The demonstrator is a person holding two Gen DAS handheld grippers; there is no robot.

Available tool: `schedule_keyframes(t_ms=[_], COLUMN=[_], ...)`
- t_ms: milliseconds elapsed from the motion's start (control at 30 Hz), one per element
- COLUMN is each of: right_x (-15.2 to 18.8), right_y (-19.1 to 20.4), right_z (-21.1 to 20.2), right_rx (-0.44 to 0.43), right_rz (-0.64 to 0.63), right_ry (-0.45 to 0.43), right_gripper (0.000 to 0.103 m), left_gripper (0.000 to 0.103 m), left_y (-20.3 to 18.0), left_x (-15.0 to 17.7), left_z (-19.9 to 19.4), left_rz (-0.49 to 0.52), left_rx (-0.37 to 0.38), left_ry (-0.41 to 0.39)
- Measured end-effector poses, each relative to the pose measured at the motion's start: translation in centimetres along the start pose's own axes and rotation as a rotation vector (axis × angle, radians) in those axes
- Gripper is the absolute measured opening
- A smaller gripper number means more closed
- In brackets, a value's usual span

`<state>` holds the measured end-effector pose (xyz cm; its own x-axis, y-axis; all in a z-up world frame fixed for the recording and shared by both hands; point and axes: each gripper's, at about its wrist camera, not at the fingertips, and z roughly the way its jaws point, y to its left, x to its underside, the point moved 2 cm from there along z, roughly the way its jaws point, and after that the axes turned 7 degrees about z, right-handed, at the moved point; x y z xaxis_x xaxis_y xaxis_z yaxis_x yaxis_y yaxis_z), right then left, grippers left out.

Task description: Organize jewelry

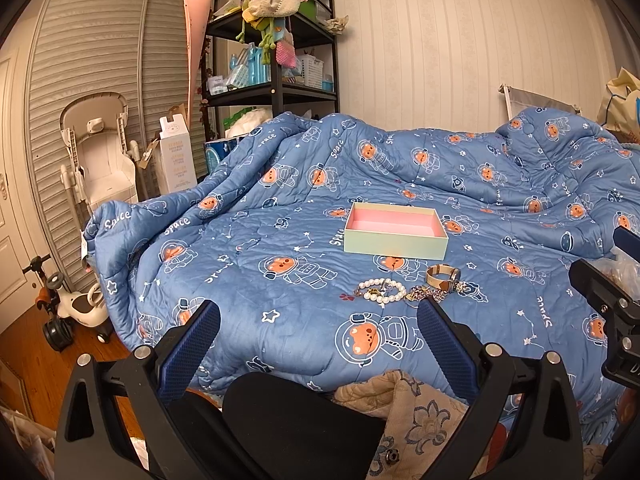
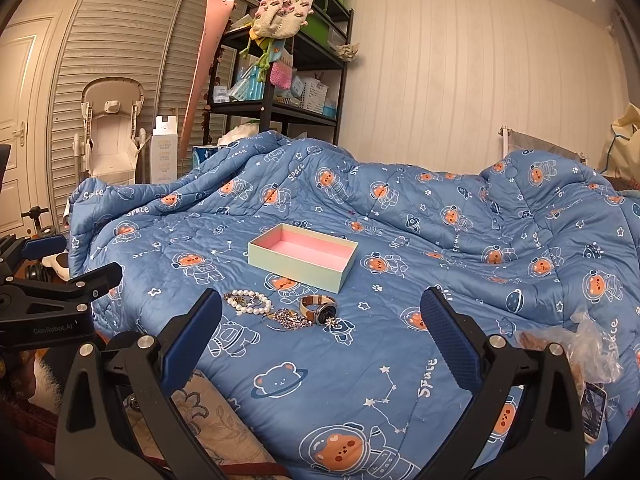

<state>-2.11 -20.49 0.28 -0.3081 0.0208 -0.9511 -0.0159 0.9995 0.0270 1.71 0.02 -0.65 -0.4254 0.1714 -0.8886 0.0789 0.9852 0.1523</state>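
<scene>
Jewelry (image 2: 280,310), pearls, gold pieces and banded bracelet, lies heaped on quilt (image 2: 400,360).

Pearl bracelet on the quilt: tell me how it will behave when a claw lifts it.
The pearl bracelet will probably sag, being strung beads. The round glossy pearls may slip from the pads. It touches the gold jewelry, which may drag along.

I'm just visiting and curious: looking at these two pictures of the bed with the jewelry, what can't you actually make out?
- Small gold pieces beside the pearl bracelet, both views: tangled and too small to count or name.
- Near inner wall of the box, both views: hidden by its own side.
- Clear bag, right wrist view: contents blurred, partly behind a gripper finger.
- Watch: face too small to read.
</scene>
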Motion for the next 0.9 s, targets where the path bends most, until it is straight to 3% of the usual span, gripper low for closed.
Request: schedule_keyframes(t_ms=[633,900], right_x=[0.1,0.6], right_y=[-0.4,-0.8], right_z=[0.4,3.3], right_rx=[-0.013,-0.044], right_rz=[0.018,0.022], right_ry=[0.02,0.136], right_gripper=[0.098,0.098], left_gripper=[0.097,0.097], left_y=[0.0,-0.1], left_x=[-0.1,0.2], left_z=[0.3,2.2], left_rz=[0.002,0.006], left_rx=[0.005,0.057], left_ry=[0.017,0.078])
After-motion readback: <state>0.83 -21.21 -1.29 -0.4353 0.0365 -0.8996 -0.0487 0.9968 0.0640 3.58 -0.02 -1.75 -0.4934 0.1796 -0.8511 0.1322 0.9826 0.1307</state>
